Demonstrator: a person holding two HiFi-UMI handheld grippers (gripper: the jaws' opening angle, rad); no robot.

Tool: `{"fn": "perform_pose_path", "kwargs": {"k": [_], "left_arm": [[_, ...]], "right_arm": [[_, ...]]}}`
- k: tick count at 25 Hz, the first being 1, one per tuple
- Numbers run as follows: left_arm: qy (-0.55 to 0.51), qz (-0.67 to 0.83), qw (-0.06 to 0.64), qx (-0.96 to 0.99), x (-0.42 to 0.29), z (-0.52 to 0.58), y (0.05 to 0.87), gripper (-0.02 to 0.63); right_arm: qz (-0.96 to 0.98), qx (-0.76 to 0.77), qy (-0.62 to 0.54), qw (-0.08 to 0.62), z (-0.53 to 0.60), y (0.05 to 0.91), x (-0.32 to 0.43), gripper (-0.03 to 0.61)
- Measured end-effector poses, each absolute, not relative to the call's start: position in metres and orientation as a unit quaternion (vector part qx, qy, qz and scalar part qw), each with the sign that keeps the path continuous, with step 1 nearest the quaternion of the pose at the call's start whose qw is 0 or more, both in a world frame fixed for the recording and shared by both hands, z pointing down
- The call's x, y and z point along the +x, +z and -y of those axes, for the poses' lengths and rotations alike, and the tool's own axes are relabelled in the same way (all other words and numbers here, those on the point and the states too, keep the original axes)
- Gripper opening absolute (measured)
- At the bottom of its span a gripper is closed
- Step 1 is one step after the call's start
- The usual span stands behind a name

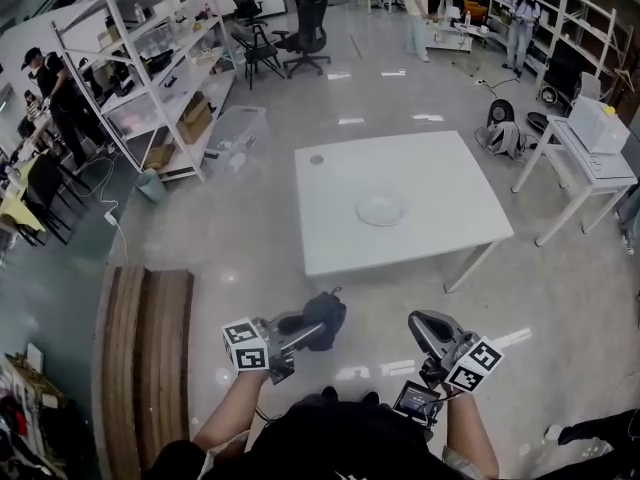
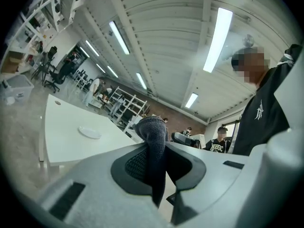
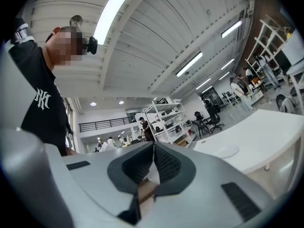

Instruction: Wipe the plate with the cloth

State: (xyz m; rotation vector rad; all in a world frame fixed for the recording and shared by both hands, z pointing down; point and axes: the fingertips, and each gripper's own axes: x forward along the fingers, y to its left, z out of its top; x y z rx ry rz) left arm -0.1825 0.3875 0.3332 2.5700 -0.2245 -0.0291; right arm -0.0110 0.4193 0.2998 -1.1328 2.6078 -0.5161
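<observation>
The left hand-held gripper [image 1: 312, 325] clamps the dark cloth [image 2: 154, 139]; the right hand-held gripper [image 1: 424, 330] is closed, empty.
Wiping has not begun: the plate [image 1: 381, 209] lies on the white table [image 1: 340, 230], well apart from both.

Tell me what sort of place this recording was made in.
Most likely a large open lab or workshop: white metal shelves stacked with boxes, rolling office chairs, and a white table bearing a plate on a glossy floor, with people standing at the far end.
</observation>
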Motion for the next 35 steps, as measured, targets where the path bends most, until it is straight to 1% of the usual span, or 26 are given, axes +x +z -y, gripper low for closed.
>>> {"fn": "perform_pose_path", "kwargs": {"k": [3,8,13,18,19,21,22,24,30,35], "left_arm": [[-0.003,0.096,0.265,0.960,-0.170,-0.381,0.334,0.051],[0.008,0.113,0.256,0.960,-0.147,-0.374,0.343,0.051],[0.019,0.103,0.267,0.958,-0.139,-0.346,0.363,0.051],[0.017,0.088,0.276,0.957,-0.133,-0.279,0.384,0.051],[0.017,0.086,0.280,0.956,-0.132,-0.261,0.389,0.051],[0.016,0.081,0.290,0.953,-0.131,-0.222,0.397,0.051],[0.016,0.079,0.297,0.952,-0.131,-0.202,0.400,0.051],[0.015,0.074,0.311,0.947,-0.131,-0.161,0.404,0.051],[0.031,0.035,0.340,0.939,-0.114,-0.076,0.422,0.051],[0.028,0.035,0.357,0.933,-0.078,-0.025,0.438,0.051]], "right_arm": [[-0.899,-0.381,-0.179,0.121,-0.417,0.305,0.000,0.006],[-0.894,-0.376,-0.198,0.146,-0.405,0.320,0.023,0.006],[-0.888,-0.389,-0.198,0.143,-0.367,0.333,0.029,0.008],[-0.881,-0.407,-0.210,0.122,-0.305,0.355,0.033,0.008],[-0.878,-0.409,-0.216,0.119,-0.290,0.360,0.033,0.020],[-0.874,-0.413,-0.232,0.109,-0.255,0.368,0.032,0.092],[-0.871,-0.417,-0.239,0.103,-0.237,0.371,0.031,0.097],[-0.861,-0.432,-0.251,0.091,-0.200,0.375,0.032,0.075],[-0.829,-0.474,-0.291,0.050,-0.112,0.403,0.045,0.075],[-0.811,-0.485,-0.328,0.011,-0.057,0.435,0.078,0.074]]}}
